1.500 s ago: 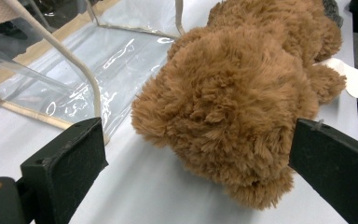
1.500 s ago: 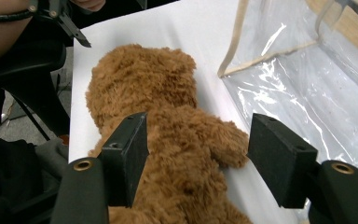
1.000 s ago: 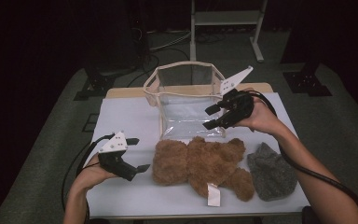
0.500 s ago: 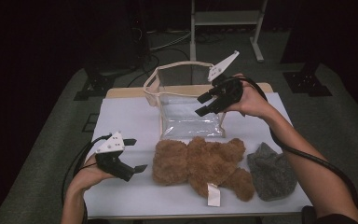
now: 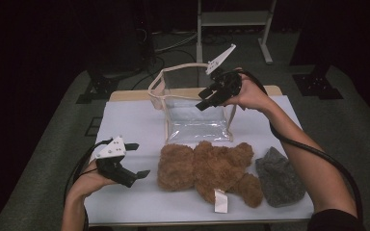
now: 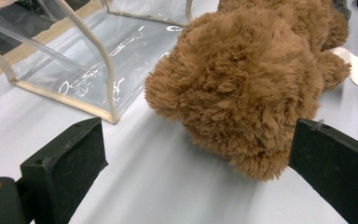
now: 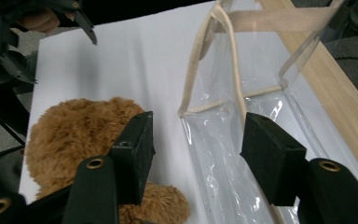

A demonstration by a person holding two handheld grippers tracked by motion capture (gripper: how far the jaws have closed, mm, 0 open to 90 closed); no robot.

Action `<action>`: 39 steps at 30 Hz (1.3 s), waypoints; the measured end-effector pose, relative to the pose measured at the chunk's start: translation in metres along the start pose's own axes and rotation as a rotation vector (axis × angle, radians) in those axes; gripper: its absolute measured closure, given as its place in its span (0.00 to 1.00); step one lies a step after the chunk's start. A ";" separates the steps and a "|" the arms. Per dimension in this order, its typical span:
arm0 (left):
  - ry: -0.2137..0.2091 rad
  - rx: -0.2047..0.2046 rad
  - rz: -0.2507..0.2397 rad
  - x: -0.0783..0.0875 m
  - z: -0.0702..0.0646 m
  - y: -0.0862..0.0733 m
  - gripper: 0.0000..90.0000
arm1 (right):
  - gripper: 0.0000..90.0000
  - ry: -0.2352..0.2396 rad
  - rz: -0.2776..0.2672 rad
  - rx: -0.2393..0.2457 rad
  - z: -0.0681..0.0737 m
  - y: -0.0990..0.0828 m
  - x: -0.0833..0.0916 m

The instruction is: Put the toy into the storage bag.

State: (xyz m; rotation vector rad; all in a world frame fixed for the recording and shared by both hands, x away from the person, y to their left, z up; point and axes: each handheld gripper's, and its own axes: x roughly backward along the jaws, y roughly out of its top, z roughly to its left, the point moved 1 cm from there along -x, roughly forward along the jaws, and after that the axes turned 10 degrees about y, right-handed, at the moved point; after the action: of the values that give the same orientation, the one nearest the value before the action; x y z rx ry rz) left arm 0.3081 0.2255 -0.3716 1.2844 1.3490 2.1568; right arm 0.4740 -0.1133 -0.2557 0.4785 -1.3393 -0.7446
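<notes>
A brown teddy bear (image 5: 212, 166) lies flat on the white-covered table (image 5: 125, 120), with a white tag near its leg. Behind it a clear plastic bag (image 5: 197, 124) with cream trim and handles stands with its mouth upward. My left gripper (image 5: 140, 160) rests on the table left of the bear, open, with the bear's head (image 6: 242, 88) just ahead of its wide jaws. My right gripper (image 5: 203, 99) hovers over the bag's upper right rim, pointing left. Its jaws have just been closing a little but remain open, with the bag's trim (image 7: 235, 79) beyond them and nothing gripped.
A grey fuzzy cloth item (image 5: 279, 175) lies right of the bear near the table's front right corner. The table's wooden back edge (image 5: 130, 95) shows behind the bag. A metal stand (image 5: 233, 19) and dark equipment bases sit on the floor beyond.
My right gripper has moved left and slightly up, from the bag's right side to over its rim. The left gripper, bear and bag have stayed put.
</notes>
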 end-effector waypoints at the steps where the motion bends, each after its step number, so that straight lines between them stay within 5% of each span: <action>1: 0.000 -0.001 0.001 0.000 0.000 0.000 0.03 | 0.47 -0.002 0.006 -0.009 -0.002 0.000 -0.001; 20: -0.004 -0.006 0.007 0.003 0.001 -0.002 0.03 | 0.54 -0.007 0.013 -0.029 -0.020 0.001 -0.003; 39: -0.009 -0.006 0.012 0.004 0.001 -0.003 0.03 | 0.82 -0.029 0.061 -0.051 -0.025 -0.007 -0.014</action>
State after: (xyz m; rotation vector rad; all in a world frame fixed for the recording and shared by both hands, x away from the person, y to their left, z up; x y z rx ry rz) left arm 0.3059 0.2305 -0.3718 1.3013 1.3342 2.1590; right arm 0.4965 -0.1103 -0.2751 0.3861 -1.3532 -0.7364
